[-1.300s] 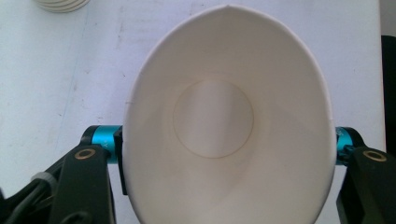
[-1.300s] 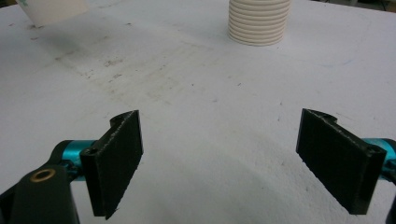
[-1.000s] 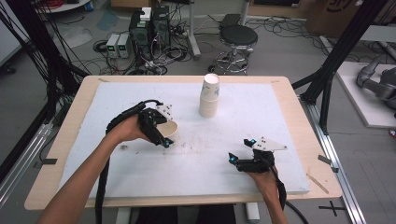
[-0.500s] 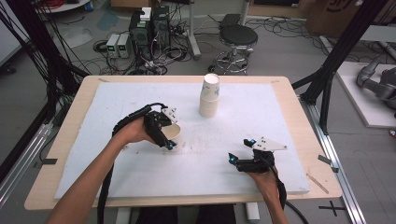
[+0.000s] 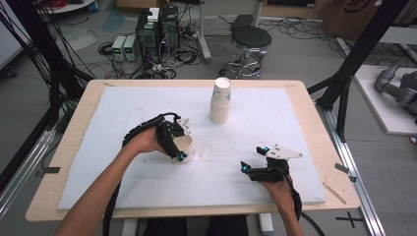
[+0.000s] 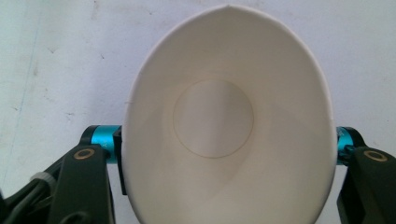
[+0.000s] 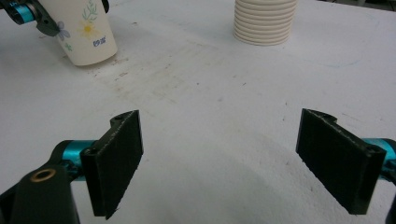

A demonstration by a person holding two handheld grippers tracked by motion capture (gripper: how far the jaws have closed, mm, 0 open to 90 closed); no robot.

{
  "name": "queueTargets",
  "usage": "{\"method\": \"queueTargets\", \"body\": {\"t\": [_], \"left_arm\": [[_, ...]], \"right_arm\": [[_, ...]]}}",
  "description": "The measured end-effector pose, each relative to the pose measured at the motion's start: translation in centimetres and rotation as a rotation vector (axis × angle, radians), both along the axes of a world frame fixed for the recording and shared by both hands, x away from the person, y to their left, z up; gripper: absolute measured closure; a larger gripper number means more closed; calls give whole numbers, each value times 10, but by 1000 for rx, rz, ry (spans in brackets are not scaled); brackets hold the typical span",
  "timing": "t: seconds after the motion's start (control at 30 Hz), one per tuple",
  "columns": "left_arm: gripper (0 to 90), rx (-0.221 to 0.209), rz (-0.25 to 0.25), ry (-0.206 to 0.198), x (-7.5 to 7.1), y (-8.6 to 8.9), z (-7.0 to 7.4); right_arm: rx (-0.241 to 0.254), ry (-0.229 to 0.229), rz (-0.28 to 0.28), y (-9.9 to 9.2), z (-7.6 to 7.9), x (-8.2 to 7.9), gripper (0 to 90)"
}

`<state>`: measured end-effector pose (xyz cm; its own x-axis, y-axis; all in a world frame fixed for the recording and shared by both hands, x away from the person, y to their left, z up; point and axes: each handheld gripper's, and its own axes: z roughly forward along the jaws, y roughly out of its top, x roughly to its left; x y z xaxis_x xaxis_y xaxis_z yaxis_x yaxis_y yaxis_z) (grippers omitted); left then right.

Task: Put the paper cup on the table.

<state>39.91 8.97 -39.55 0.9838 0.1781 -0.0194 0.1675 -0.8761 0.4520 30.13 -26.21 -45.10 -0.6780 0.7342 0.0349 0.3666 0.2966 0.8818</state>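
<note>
Paper cup squeezed oval in left gripper, empty inside, now lower than a second ago, nearly set down mid-table, toward its left edge; placement looks close. Right gripper rests near the front right corner, jaws wide apart, holding nothing. Cup stack stands upright toward the back edge.
</note>
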Motion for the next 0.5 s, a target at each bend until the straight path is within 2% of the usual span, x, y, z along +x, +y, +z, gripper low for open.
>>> {"method": "queueTargets", "body": {"t": [0.3,0.37,0.5], "left_arm": [[324,1,7,-5,0,-3,-1],[261,13,19,-13,0,-4,-3],[165,6,20,-7,2,-7,-5]], "right_arm": [[1,2,4,0,0,0,147],[1,3,3,0,0,0,147],[3,4,7,0,0,0,147]]}}
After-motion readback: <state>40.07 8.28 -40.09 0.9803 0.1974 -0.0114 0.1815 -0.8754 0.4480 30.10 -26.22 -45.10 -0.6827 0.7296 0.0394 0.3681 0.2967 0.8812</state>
